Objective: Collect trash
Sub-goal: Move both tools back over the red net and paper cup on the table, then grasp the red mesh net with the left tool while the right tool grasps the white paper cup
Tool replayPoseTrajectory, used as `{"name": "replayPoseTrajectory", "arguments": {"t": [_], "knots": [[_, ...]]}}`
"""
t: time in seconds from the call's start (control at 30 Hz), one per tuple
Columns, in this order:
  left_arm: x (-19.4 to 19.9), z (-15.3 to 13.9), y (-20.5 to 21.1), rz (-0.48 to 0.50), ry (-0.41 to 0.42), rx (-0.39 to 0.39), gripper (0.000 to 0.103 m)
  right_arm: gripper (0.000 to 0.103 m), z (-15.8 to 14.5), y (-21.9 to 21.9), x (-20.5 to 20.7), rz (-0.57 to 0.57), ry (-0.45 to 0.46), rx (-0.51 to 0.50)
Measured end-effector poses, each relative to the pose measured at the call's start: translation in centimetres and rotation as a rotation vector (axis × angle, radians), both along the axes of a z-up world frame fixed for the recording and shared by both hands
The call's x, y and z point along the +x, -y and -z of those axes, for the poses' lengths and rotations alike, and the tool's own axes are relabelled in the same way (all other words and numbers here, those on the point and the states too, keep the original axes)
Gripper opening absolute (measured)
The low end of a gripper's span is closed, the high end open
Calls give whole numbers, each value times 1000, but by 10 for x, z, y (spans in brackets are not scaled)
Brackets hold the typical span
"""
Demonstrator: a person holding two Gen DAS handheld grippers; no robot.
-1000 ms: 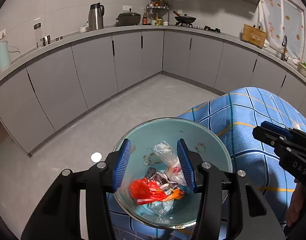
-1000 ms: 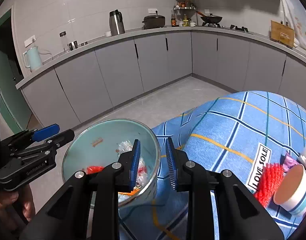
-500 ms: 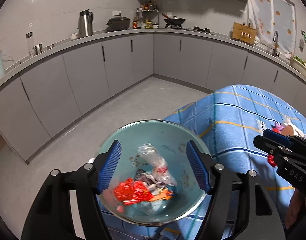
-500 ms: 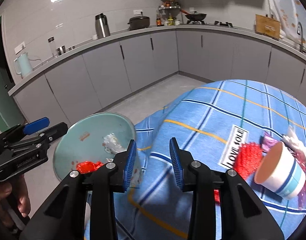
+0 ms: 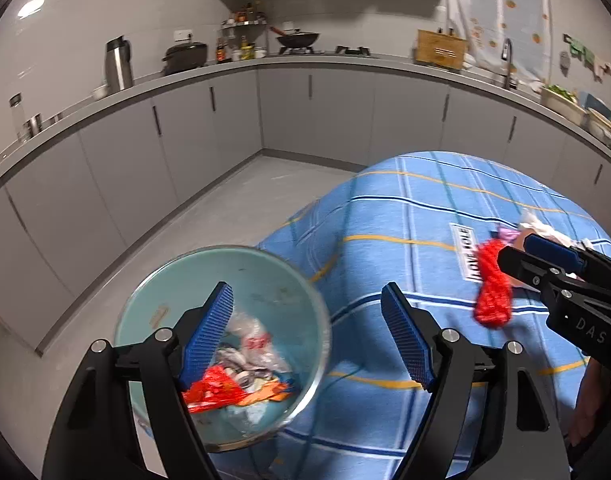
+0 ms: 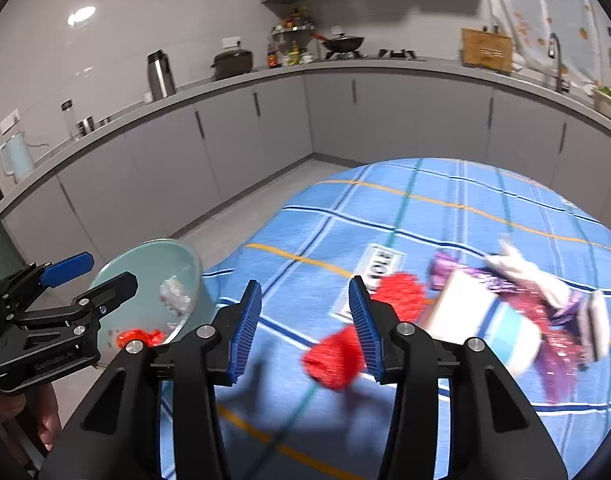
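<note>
A pale green bowl [image 5: 177, 280] with a steel rim stands at the left edge of the blue checked tablecloth [image 5: 405, 208]. It holds red, orange and clear plastic wrappers [image 5: 241, 368]. My left gripper [image 5: 307, 332] is open and empty, over the bowl's right rim. On the cloth lie a red mesh net [image 6: 397, 292], a tipped paper cup [image 6: 481, 320] and a purple wrapper [image 6: 545, 308]. My right gripper [image 6: 305, 324] is open and empty, just left of the net; it also shows in the left wrist view [image 5: 545, 264].
Grey kitchen cabinets [image 5: 305, 112] curve round the room under a counter with a steel flask [image 5: 117, 64], a pot [image 5: 185, 56] and a wok [image 5: 297, 38]. Grey floor [image 5: 225, 208] lies left of the table. A white label [image 6: 379, 268] is sewn on the cloth.
Both grippers have opened wider and swung right, away from the bowl. The right gripper has moved toward the net and cup.
</note>
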State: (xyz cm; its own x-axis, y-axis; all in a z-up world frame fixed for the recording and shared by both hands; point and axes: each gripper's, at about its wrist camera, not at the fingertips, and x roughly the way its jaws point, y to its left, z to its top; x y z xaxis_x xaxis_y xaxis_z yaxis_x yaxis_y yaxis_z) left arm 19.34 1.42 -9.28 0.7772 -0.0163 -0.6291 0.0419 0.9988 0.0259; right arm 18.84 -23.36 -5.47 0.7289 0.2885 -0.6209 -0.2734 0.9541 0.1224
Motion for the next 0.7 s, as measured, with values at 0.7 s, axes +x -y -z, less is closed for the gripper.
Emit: {"name": "replayPoseTrajectory", "arguments": {"t": [0.7], "knots": [[22, 9, 115, 226, -13, 49, 83, 59, 11, 115, -26, 259, -1, -30]]}}
